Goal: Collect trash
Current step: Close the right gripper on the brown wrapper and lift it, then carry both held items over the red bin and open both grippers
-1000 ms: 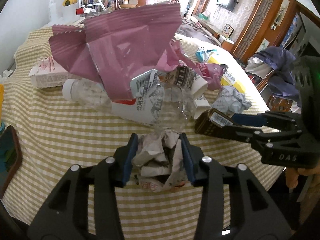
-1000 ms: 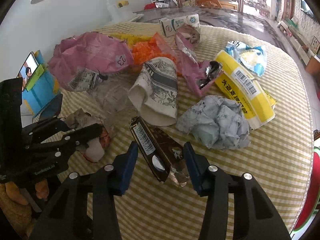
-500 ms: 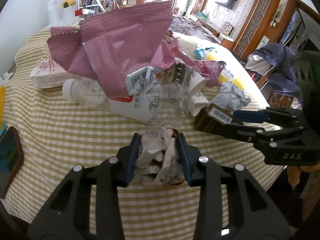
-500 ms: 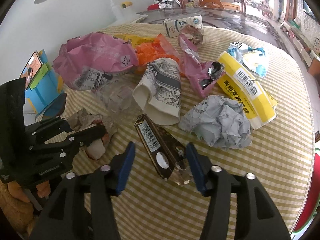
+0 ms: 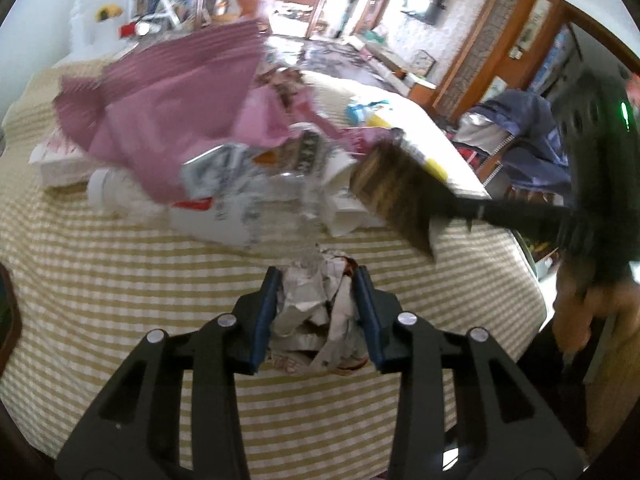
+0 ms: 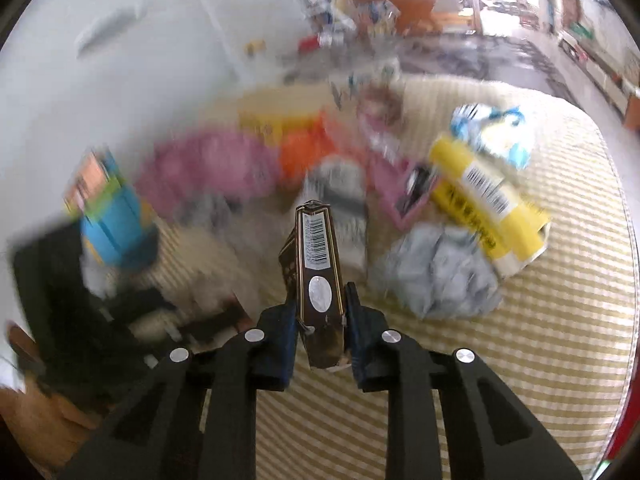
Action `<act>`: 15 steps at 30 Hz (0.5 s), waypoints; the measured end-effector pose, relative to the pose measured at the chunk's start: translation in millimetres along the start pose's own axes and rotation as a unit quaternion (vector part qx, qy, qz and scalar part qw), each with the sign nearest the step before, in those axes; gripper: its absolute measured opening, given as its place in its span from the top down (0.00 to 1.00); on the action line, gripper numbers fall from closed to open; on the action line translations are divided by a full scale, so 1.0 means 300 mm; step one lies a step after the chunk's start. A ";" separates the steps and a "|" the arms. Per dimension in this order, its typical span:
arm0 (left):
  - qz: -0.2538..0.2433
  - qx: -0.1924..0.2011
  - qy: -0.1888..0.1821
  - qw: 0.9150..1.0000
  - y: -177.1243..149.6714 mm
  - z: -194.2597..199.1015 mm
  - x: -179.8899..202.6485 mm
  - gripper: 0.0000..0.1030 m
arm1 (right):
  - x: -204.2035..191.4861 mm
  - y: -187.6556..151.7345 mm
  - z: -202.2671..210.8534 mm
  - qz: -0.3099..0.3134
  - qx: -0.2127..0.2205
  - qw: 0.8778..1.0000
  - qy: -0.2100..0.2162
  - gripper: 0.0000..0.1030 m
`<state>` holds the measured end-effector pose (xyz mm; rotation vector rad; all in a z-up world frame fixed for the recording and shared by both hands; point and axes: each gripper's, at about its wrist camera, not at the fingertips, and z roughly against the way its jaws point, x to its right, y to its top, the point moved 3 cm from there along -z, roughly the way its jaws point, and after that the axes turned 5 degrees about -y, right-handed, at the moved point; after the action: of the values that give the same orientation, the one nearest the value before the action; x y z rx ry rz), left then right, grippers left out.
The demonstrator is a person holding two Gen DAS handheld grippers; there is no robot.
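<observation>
Above the checked counter (image 6: pixel 560 320) each gripper grips one piece, left gripper (image 5: pixel 318 312) a crumpled paper wad (image 5: pixel 316 312), right gripper (image 6: pixel 320 320) a brown carton (image 6: pixel 318 272), while most litter remains uncollected.

Crumpled paper wad (image 5: pixel 316 312) and brown barcoded carton (image 6: pixel 318 276), each pinched off the cloth.

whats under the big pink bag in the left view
Under the pink bag show a clear plastic bottle and a white carton, lying on the checked tablecloth. Whatever lies deeper is covered.
</observation>
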<state>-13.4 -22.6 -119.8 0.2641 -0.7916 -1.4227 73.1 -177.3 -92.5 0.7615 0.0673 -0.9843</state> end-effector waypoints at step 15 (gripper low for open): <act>-0.038 0.015 -0.054 0.998 0.094 -0.049 0.271 0.64 | 0.361 0.031 0.338 -0.166 0.138 0.972 -0.092 0.79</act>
<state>13.7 -98.6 -86.6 0.2435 -0.9005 -1.5077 114.2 -314.6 -53.3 0.9290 -0.1089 -1.3998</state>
